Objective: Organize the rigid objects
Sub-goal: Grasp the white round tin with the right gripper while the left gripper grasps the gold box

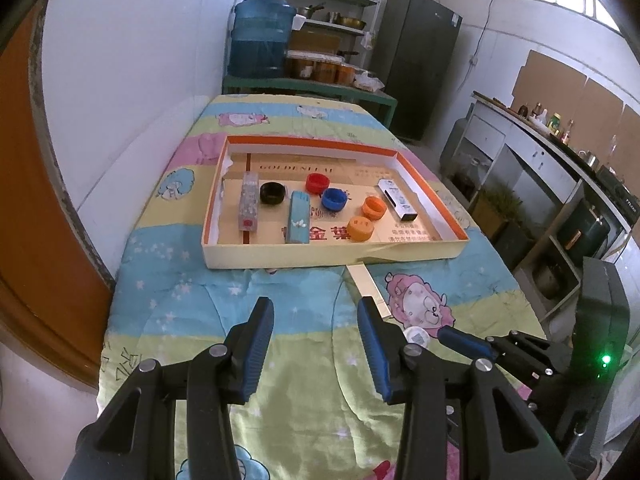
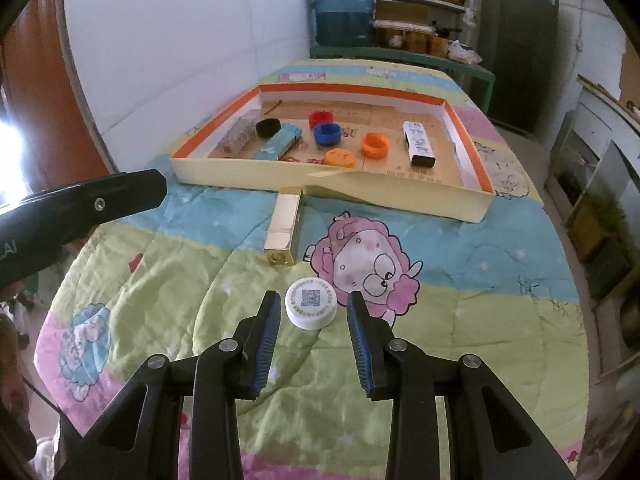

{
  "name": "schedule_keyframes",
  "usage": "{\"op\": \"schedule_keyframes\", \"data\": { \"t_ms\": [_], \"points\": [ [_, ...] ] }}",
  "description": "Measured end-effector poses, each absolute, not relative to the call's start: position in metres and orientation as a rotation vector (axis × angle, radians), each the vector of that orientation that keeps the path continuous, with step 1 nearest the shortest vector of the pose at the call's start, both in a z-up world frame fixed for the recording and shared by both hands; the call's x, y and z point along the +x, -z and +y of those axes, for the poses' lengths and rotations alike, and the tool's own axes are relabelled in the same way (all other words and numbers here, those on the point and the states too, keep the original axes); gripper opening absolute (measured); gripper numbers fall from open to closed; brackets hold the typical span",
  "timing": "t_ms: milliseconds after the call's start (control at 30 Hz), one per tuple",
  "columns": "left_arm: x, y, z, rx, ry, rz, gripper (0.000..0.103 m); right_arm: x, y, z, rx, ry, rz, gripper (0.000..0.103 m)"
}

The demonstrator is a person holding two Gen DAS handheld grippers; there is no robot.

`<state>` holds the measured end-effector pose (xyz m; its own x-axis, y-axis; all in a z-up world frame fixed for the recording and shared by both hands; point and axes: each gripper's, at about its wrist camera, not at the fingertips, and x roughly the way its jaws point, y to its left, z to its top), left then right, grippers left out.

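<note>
Nearest the right wrist camera, the right gripper [image 2: 312, 300] hangs just above the cartoon-print quilt [image 2: 200, 280] that covers the desk, its blue pads spread with a white bottle cap [image 2: 311, 302] between them — the cap lies flat on the quilt, QR code up, and a sliver of cloth shows on each side, so the pads do not press on it. In the left wrist view the left gripper [image 1: 316, 308] is also spread, with nothing between its fingers but quilt.

Just beyond the cap lies a gold box [image 2: 284, 230], lengthwise on the quilt, its far end touching or nearly touching the near wall of the tray [image 2: 248, 174].

The tray is a shallow cardboard lid, cream outside with an orange rim. Inside it, from left to right in the left wrist view: a clear patterned box [image 1: 249, 208], a black cap [image 1: 273, 193], a light blue box [image 1: 298, 218], then a red cap [image 1: 317, 182] with a blue cap [image 1: 334, 199] just in front of it — 2 orange caps [image 1: 367, 218] sit near each other further right, and a white box with a black end [image 1: 397, 199] lies nearest the right wall.

Past the desk stand a blue water jug [image 1: 262, 38], shelves of kitchenware [image 1: 332, 0] and a dark fridge [image 1: 416, 60].
</note>
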<state>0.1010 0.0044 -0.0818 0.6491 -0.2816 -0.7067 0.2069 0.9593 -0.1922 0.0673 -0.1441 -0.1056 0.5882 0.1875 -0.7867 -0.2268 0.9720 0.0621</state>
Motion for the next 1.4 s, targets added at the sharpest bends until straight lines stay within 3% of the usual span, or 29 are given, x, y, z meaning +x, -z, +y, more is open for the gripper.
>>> {"op": "schedule_keyframes", "data": {
  "t_ms": [1200,1367,1400],
  "points": [
    [0.163,0.140,-0.072,-0.042,0.254,0.969,0.043,0.066,0.114,-0.180,-0.033,-0.242,0.892,0.031],
    [0.162,0.139,-0.070,-0.023,0.251,0.967,0.036,0.066,0.118,-0.183,-0.010,-0.257,0.898,0.031],
    [0.162,0.139,-0.068,-0.025,0.256,0.967,0.029,0.066,0.118,-0.184,-0.006,-0.258,0.897,0.030]
  ]
}}
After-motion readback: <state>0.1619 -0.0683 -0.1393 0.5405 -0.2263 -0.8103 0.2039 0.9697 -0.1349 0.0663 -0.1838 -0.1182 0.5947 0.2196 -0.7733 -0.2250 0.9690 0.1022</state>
